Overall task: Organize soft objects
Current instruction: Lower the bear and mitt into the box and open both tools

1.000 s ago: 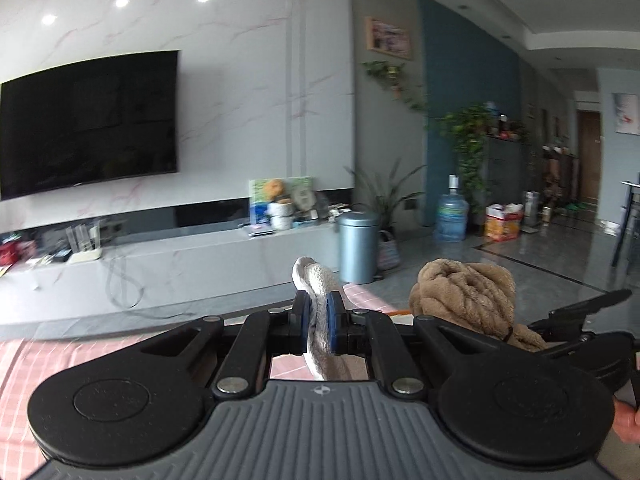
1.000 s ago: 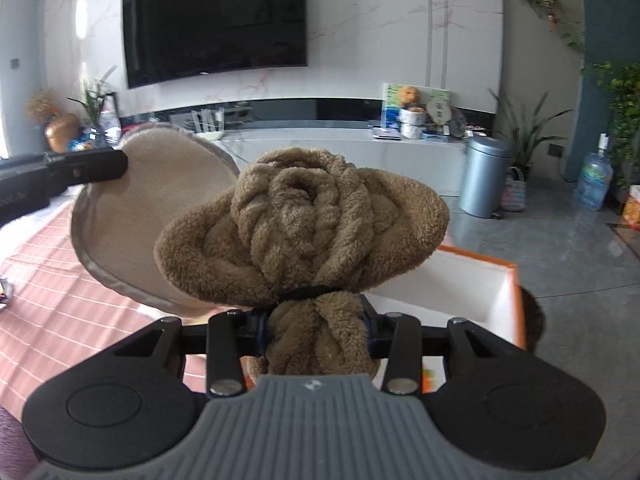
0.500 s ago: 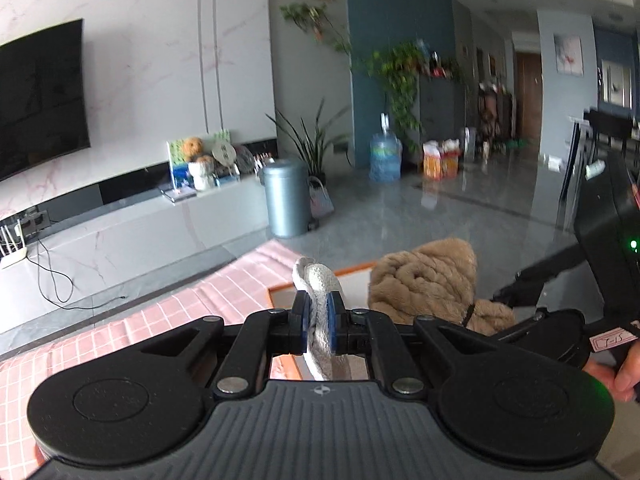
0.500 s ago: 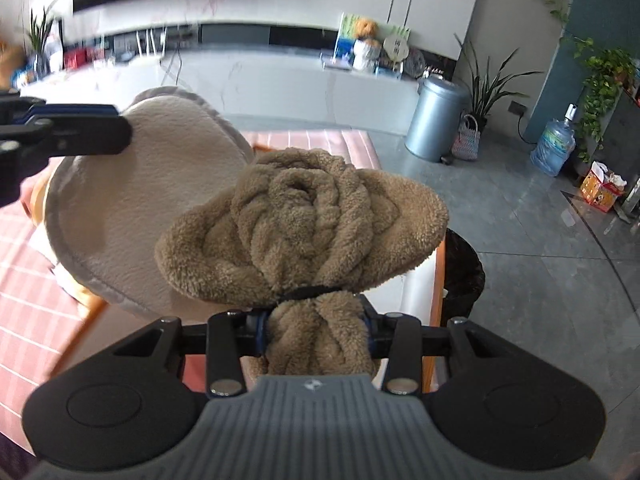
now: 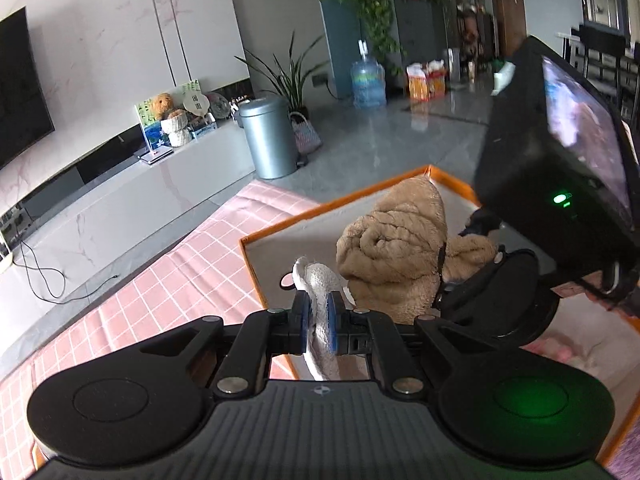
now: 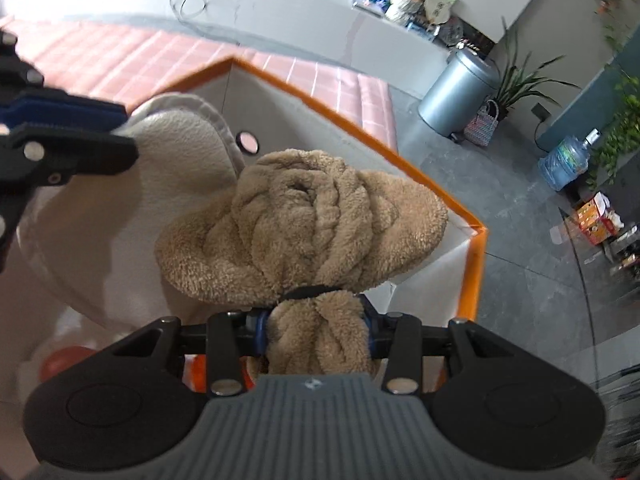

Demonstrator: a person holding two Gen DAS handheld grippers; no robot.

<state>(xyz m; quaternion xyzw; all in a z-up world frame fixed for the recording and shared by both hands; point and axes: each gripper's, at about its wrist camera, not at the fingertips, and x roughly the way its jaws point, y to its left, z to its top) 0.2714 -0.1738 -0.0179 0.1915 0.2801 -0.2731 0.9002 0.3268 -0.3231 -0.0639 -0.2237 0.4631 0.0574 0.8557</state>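
The left hand-held gripper (image 5: 319, 314) is pinching the edge of a cream fleece pad (image 5: 320, 280) between its blue pads, jaws nearly together on the thin cloth. In the right wrist view that pad (image 6: 132, 208) is hanging broad and rounded, its lower part hidden behind the other bundle. The right hand-held gripper (image 6: 316, 330) is clamping the neck of a brown fleece bundle (image 6: 304, 224), jaws partly apart around the thick roll; a dark band is cinching the bundle just above the pads.

Both soft things are hanging over the orange-rimmed box (image 6: 472, 240), inside its rim and near its far corner. The box's floor is mostly covered, and a reddish round thing low at the left of the box is too blurred to make out. The box is sitting on a pink checked surface (image 5: 168, 280). Beyond the box, a grey bin (image 5: 266, 136) is standing on the floor, with a water bottle (image 5: 368, 80) further off. Printing on the cartons behind is too small to read.
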